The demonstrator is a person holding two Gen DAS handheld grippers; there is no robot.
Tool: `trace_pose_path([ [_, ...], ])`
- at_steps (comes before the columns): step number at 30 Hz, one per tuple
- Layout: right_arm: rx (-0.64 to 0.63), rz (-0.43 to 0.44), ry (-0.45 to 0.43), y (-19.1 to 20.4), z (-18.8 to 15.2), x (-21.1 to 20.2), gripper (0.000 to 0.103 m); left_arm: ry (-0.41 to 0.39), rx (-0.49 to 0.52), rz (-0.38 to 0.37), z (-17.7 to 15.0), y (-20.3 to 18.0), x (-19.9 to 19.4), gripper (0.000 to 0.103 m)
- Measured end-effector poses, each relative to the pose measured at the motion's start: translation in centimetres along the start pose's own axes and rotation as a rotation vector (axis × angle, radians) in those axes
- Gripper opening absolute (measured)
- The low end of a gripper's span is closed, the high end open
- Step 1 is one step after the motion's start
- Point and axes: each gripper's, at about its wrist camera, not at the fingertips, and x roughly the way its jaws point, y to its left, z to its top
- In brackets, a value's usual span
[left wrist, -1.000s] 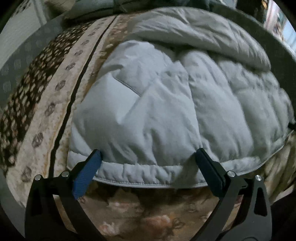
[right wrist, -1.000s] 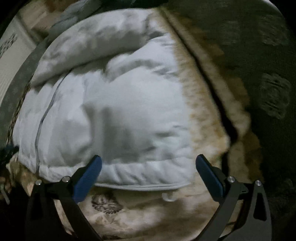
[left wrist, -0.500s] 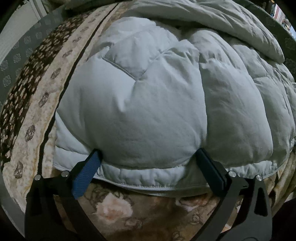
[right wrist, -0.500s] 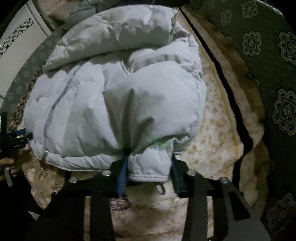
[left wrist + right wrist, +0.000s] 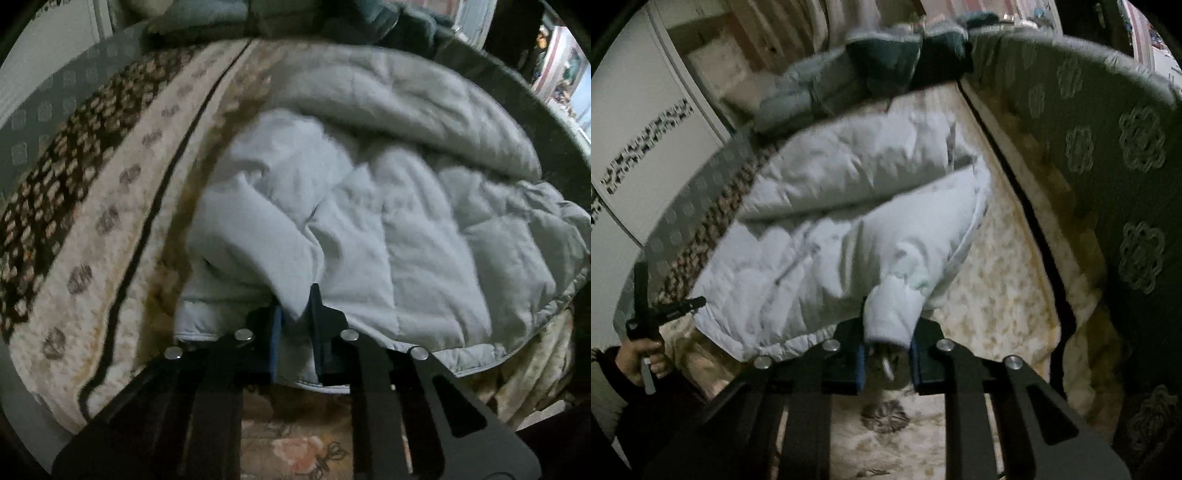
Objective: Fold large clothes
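Puffer jacket (image 5: 369,229) hem is pinched by closing left gripper (image 5: 295,317) & right gripper (image 5: 886,343) on patterned blanket (image 5: 122,236); person's hand (image 5: 639,354) seen in right view only.

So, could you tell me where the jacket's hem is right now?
The jacket's hem is pinched at the bottom centre of the left wrist view, in the closing left gripper, above the floral blanket.

A patterned blanket (image 5: 122,229) covers the bed and carries a pale quilted down jacket (image 5: 406,236).

The blanket is cream with small grey motifs, a thin dark stripe running its length and a brown spotted band along one side; near the front edge it shows a floral print. The jacket lies directly on it, puffed and creased, its hem at the near edge. Darker bundled cloth (image 5: 886,55) sits at the far end. A grey-green upholstered panel (image 5: 1108,166) with medallions borders one side.
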Motion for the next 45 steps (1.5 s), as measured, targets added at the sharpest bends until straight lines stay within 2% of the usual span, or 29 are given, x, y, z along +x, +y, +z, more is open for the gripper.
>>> trace_pose_path([
  [2, -0.007, 0.000, -0.037, 0.1, 0.1, -1.2, 0.015, -0.044, 0.014, -0.003, 0.1, -0.9, -1.9, 0.010],
  [5, -0.019, -0.015, -0.072, 0.1, 0.4, -2.4, 0.014, -0.118, -0.001, -0.034, 0.6, 0.1, -5.4, 0.008],
  [7, -0.016, -0.009, -0.096, 0.2, 0.3, -3.2, 0.014, -0.150, 0.001, -0.050, -0.2, 1.3, -7.4, 0.007],
  [10, -0.010, -0.008, -0.140, 0.1, 0.2, -4.6, 0.013, -0.185, 0.056, -0.065, -0.3, 0.5, -8.4, 0.005],
  [13, 0.000, 0.011, -0.209, 0.2, 0.0, -7.1, 0.013, -0.241, 0.067, -0.087, -0.8, 0.4, -10.6, 0.003],
  [16, 0.009, 0.033, -0.278, 0.4, -0.2, -9.9, 0.013, -0.318, 0.049, -0.115, -1.3, 2.1, -13.8, 0.003],
  [19, 0.011, 0.069, -0.341, 0.6, -0.3, -12.4, 0.013, -0.356, 0.087, -0.105, -1.6, 2.5, -16.3, 0.002],
  [22, 0.015, 0.069, -0.379, 0.9, 0.3, -13.5, 0.013, -0.402, 0.094, -0.107, -0.8, 3.2, -18.9, 0.000],
  [24, 0.031, 0.079, -0.379, 0.7, 0.9, -13.5, 0.013, -0.479, 0.079, -0.062, 0.5, 4.2, -21.8, 0.000],
  [26, 0.035, 0.088, -0.362, 0.5, 1.6, -12.5, 0.013, -0.461, 0.054, -0.076, 2.2, 5.9, -22.8, 0.000],
  [28, 0.025, 0.078, -0.342, 0.8, 2.0, -11.3, 0.013, -0.423, 0.071, -0.008, 3.2, 7.0, -22.1, 0.000],
  [30, 0.040, 0.070, -0.324, 0.6, 2.3, -10.3, 0.013, -0.336, 0.100, -0.019, 2.6, 7.1, -20.3, 0.000],
  [32, 0.055, 0.051, -0.320, 0.1, 2.8, -10.1, 0.013, -0.268, 0.103, -0.009, 0.5, 6.7, -18.1, 0.000],
  [33, 0.063, 0.050, -0.317, -0.2, 3.0, -9.9, 0.013, -0.222, 0.095, -0.023, -0.4, 6.5, -16.9, 0.015],
  [34, 0.074, 0.057, -0.315, -0.4, 3.1, -9.9, 0.013, -0.179, 0.083, -0.025, -1.2, 6.1, -15.8, 0.037],
  [35, 0.086, 0.058, -0.315, -0.5, 3.1, -9.8, 0.013, -0.164, 0.068, -0.014, -1.6, 5.5, -14.8, 0.081],
  [36, 0.092, 0.059, -0.316, -0.4, 2.8, -9.9, 0.013, -0.185, 0.049, 0.009, -2.6, 5.0, -13.9, 0.099],
  [38, 0.096, 0.061, -0.316, -0.3, 2.7, -9.8, 0.013, -0.127, 0.045, 0.020, -4.1, 3.8, -11.7, 0.098],
  [40, 0.101, 0.067, -0.313, -0.3, 2.5, -9.7, 0.014, -0.024, 0.028, 0.038, -6.0, 2.4, -8.2, 0.098],
  [42, 0.110, 0.075, -0.310, -0.4, 2.2, -9.7, 0.014, 0.099, -0.009, 0.024, -8.8, 2.4, -4.5, 0.099],
  [43, 0.111, 0.079, -0.309, -0.3, 2.2, -9.7, 0.014, 0.121, -0.032, 0.012, -9.5, 2.2, -3.4, 0.100],
  [45, 0.097, 0.088, -0.303, 0.1, 2.2, -9.7, 0.014, 0.118, -0.049, 0.026, -10.0, 2.5, -2.0, 0.100],
])
